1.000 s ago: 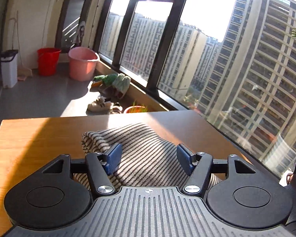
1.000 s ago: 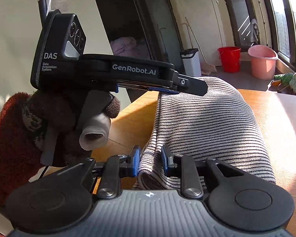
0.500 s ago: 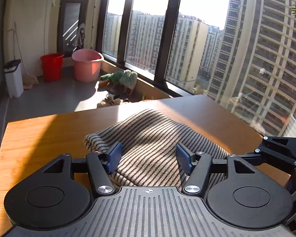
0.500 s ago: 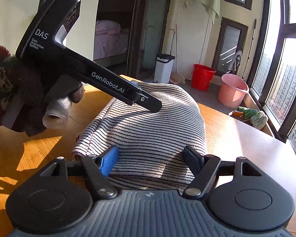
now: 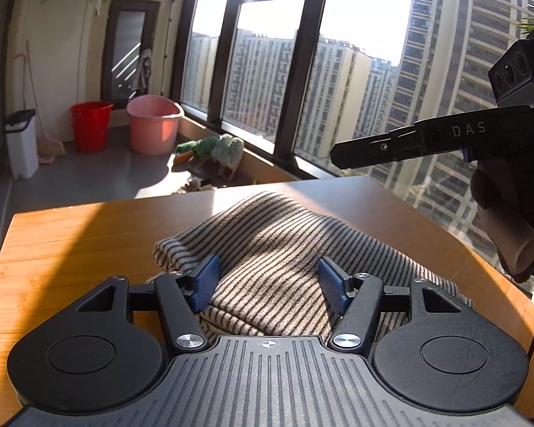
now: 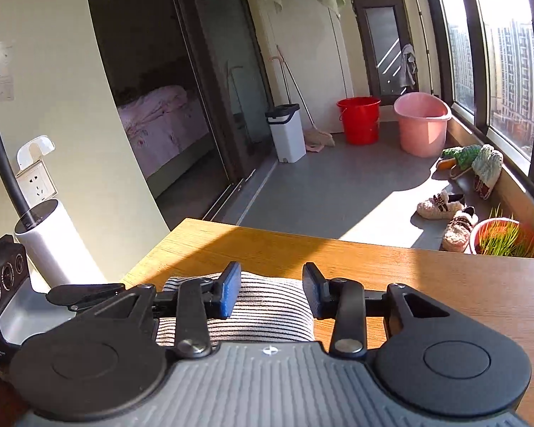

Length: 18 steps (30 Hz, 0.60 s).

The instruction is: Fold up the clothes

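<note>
- Across the middle of the left view, the striped sweater (image 5: 284, 249) lies in a folded bundle on the wooden table (image 5: 71, 242), where you can reach it from both sides.
- Your left gripper (image 5: 268, 281) hangs low over the bundle's near edge with its jaws spread and nothing between them, likely lined up for a fresh grip.
- Your right gripper (image 6: 271, 293) sits at the bottom centre of its own view, jaws also apart, straddling the sweater's end without pinching it.
- At the right edge of the left view, that right gripper floats well above the cloth.
- By my judgement the fold is mostly made; the rounded hump suggests it needs flattening.
</note>
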Motion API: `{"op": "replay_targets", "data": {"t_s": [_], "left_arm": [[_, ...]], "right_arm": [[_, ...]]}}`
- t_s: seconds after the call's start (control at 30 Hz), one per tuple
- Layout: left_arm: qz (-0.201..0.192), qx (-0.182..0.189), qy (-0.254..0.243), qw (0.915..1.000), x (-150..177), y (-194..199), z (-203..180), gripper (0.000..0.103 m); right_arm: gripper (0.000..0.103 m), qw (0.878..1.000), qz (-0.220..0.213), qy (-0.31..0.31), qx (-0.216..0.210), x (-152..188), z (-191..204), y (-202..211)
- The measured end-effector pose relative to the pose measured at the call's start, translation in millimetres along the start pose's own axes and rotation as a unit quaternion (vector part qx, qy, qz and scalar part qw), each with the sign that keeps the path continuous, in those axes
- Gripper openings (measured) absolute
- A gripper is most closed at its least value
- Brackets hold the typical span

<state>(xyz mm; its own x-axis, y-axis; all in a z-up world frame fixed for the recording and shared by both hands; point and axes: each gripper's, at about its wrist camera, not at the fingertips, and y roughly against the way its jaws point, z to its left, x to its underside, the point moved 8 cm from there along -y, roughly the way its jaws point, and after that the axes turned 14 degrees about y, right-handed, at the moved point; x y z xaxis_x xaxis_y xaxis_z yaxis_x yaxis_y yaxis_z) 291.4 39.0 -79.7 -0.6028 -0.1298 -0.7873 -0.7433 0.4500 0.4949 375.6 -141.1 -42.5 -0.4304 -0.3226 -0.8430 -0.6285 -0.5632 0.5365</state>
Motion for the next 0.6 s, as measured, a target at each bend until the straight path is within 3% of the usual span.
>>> {"op": "replay_targets", "data": {"t_s": [0.1, 0.17, 0.37, 0.43, 0.53, 0.6], "left_arm": [[0.003, 0.000, 0.001, 1.0000, 0.2, 0.7, 3.3, 0.067], [0.005, -0.002, 0.002, 1.0000, 0.1, -0.1, 6.9, 0.067], [0.001, 0.011, 0.028, 0.9996, -4.3, 2.9, 9.4, 0.068], [-0.006, 0.019, 0.062, 0.9978, -7.7, 15.2, 12.4, 0.069], [-0.014, 0.038, 0.116, 0.9925, -8.1, 36.3, 17.3, 0.082], [-0.008, 0.044, 0.141, 0.9889, -0.4, 46.2, 20.4, 0.081]], "right_arm": [[0.040, 0.997, 0.078, 0.000, 0.013, 26.7, -0.5, -60.4], [0.047, 0.996, 0.090, 0.002, 0.017, 39.7, 1.0, -77.0], [0.050, 0.998, 0.056, -0.025, 0.019, 41.1, -2.1, -31.0], [0.058, 0.998, 0.036, -0.050, 0.008, 49.3, -2.6, -0.6], [0.069, 0.997, 0.023, -0.073, -0.005, 69.5, -2.1, 33.5], [0.069, 0.996, 0.021, -0.088, -0.014, 88.1, 0.5, 51.2]]}}
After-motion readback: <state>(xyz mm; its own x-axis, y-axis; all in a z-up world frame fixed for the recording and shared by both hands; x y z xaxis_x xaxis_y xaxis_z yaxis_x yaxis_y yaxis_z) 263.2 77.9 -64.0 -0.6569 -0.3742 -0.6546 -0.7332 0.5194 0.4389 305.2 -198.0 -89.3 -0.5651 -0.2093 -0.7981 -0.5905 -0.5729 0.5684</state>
